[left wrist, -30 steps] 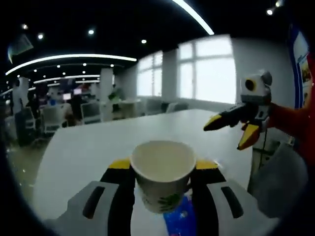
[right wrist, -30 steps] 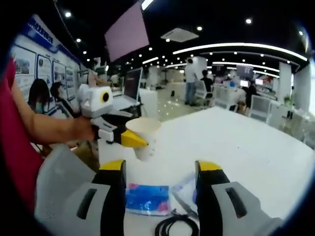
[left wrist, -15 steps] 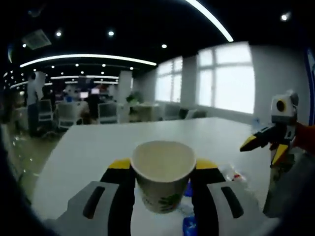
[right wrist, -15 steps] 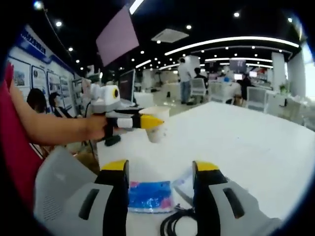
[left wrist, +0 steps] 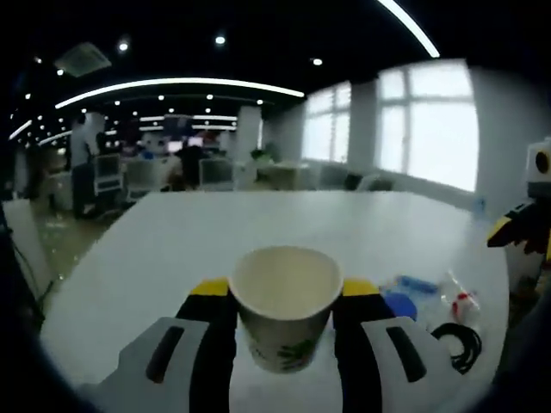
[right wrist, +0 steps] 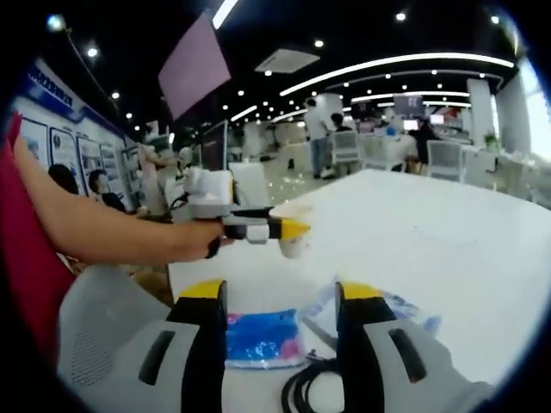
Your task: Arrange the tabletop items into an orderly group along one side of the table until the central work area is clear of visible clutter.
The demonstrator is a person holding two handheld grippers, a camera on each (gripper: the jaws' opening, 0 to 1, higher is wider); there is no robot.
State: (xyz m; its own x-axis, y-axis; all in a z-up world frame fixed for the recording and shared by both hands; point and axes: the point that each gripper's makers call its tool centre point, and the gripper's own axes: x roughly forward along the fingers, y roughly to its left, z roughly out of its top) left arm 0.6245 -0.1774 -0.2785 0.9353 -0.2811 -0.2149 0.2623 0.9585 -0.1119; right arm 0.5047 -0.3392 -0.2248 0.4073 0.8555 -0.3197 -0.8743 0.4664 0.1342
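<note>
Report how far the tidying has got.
Done: the middle of the white table looks bare. In hand: the left tool is shut on the paper cup and holds it above the table. Left: the blue packet, black cable and clear wrapper lie loosely together near the table's edge; the right tool is open above them.

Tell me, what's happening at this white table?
A person is tidying it with tongs in each hand. The left tongs grip a paper cup, held above the table. The right tongs are open and empty, over a blue packet, a clear wrapper and a black cable near the table's edge.
</note>
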